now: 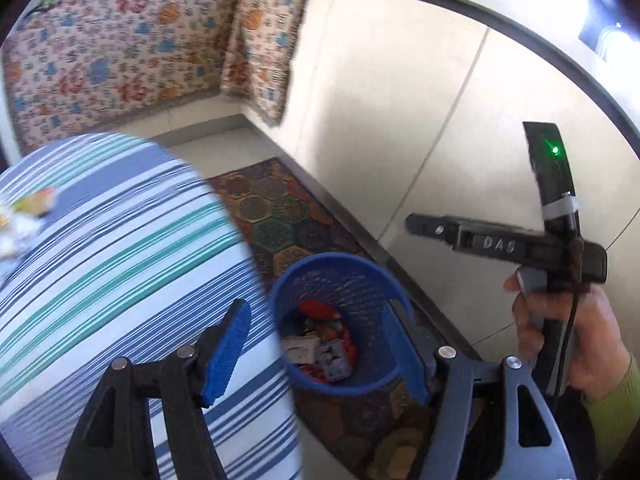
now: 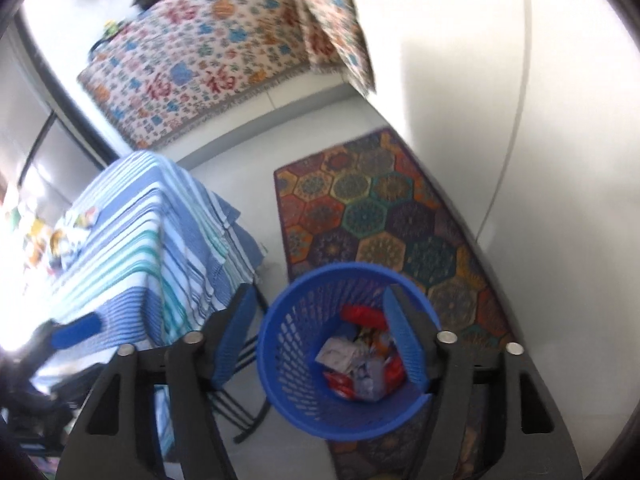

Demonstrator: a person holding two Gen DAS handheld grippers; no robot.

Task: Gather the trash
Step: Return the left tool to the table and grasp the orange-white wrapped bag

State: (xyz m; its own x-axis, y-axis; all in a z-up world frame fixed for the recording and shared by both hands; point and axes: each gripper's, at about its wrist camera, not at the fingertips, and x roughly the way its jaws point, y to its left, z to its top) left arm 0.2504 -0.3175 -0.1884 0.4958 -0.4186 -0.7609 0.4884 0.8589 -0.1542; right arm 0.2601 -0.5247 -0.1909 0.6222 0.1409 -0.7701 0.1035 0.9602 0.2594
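Risk of missed scraps: both tongs, left [image 1: 316,354] and right [image 2: 318,342], released and empty over blue wastebasket [image 2: 280,364], wrappers [image 2: 72,232] on table [image 2: 132,248].

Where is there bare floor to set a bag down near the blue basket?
Bare floor lies between the striped table and the patterned rug, up to the sofa. It is crowded in the blue basket, which holds wrappers.

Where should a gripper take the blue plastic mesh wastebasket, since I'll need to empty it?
Grip the blue plastic mesh wastebasket by its solid top rim, coming from above: it stands upright and open-topped, and one finger fits inside, one outside.
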